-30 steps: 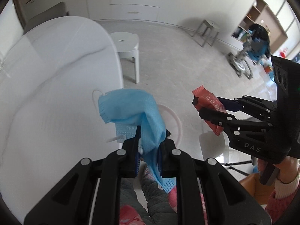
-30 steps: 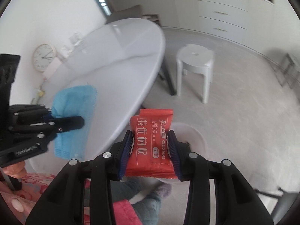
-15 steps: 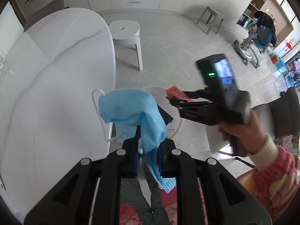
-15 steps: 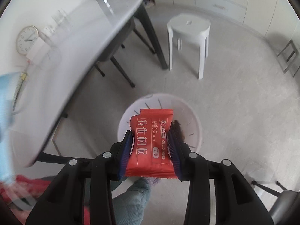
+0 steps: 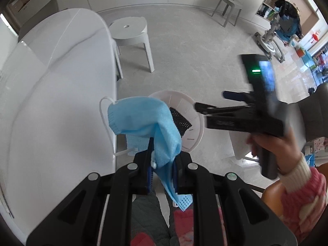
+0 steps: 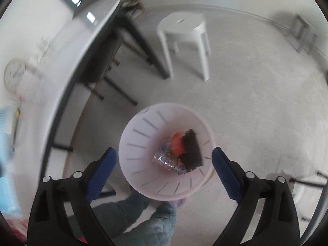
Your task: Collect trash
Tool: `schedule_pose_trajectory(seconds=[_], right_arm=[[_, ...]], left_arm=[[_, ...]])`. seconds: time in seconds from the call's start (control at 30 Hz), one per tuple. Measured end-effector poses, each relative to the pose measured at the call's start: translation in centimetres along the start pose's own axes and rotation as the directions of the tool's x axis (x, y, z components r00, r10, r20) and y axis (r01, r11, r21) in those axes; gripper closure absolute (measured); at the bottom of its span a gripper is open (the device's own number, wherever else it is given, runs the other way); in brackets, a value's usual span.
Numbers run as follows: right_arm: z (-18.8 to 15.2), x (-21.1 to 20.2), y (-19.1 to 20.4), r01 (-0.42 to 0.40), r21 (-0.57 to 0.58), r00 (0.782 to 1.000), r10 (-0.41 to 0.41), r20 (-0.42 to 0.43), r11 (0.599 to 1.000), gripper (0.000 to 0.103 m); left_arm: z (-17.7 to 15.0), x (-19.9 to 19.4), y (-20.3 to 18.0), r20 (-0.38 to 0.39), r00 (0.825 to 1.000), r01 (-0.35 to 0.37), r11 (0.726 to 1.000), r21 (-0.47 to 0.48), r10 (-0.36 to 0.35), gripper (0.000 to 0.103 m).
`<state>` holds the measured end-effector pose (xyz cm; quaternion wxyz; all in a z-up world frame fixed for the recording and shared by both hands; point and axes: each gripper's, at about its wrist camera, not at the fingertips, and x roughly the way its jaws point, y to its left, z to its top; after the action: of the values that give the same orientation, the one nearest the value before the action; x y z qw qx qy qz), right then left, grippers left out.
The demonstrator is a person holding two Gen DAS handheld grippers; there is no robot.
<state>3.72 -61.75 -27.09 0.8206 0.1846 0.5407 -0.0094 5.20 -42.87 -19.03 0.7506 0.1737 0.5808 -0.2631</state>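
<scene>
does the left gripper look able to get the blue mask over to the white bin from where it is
Probably yes. The left gripper is shut on the blue mask, and the white bin sits just ahead and below, open-topped. Only the right gripper, open beside the bin's rim, crowds the approach.

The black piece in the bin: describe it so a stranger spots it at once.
On the floor beside the white table stands a round white bin. Inside it lies the black piece, flat, dark and rectangular, unlike the red wrapper and clear crinkled plastic beside it.

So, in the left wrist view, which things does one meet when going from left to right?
white table → blue face mask held by the left gripper → white trash bin → right gripper → the right hand holding it.
</scene>
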Motion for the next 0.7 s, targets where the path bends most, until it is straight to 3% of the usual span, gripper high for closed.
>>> schedule_pose_trajectory(seconds=[0.13, 0.3, 0.33, 0.4, 0.47, 0.57, 0.7], right_arm=[[-1.5, -4.7, -2.4, 0.040, 0.076, 0.997, -0.045, 0.058, 0.996, 0.004], [-3.9, -7.0, -3.8, 0.077, 0.115, 0.994, -0.086, 0.067, 0.990, 0.004], [-4.4, -7.1, -4.0, 0.090, 0.124, 0.993, -0.099, 0.064, 0.988, 0.004], [-5.1, -6.8, -4.3, 0.101, 0.130, 0.993, -0.109, 0.051, 0.986, 0.004], [-5.9, -6.1, -4.6, 0.111, 0.122, 0.993, -0.116, 0.033, 0.986, 0.004], [-6.5, -4.9, -5.1, 0.108, 0.131, 0.994, -0.110, 0.007, 0.985, 0.004], [-6.9, -5.1, -5.5, 0.107, 0.151, 0.994, -0.110, 0.015, 0.983, 0.004]], left_arm=[[2.0, 3.1, -1.9, 0.000, 1.000, 0.001, 0.999, 0.054, -0.001, 0.088], [4.2, 9.3, -3.7, -0.007, 1.000, -0.006, 0.996, 0.089, 0.007, 0.086], [4.4, 10.9, -4.0, -0.019, 1.000, -0.008, 0.996, 0.094, 0.009, 0.081], [4.6, 13.7, -4.5, -0.043, 0.999, -0.028, 0.994, 0.106, 0.033, 0.050], [4.4, 15.8, -4.9, -0.054, 0.997, -0.048, 0.991, 0.122, 0.055, 0.038], [3.8, 19.2, -5.6, -0.121, 0.990, -0.056, 0.987, 0.152, 0.075, 0.031], [3.2, 20.3, -5.9, -0.183, 0.981, -0.046, 0.989, 0.140, 0.071, 0.031]])
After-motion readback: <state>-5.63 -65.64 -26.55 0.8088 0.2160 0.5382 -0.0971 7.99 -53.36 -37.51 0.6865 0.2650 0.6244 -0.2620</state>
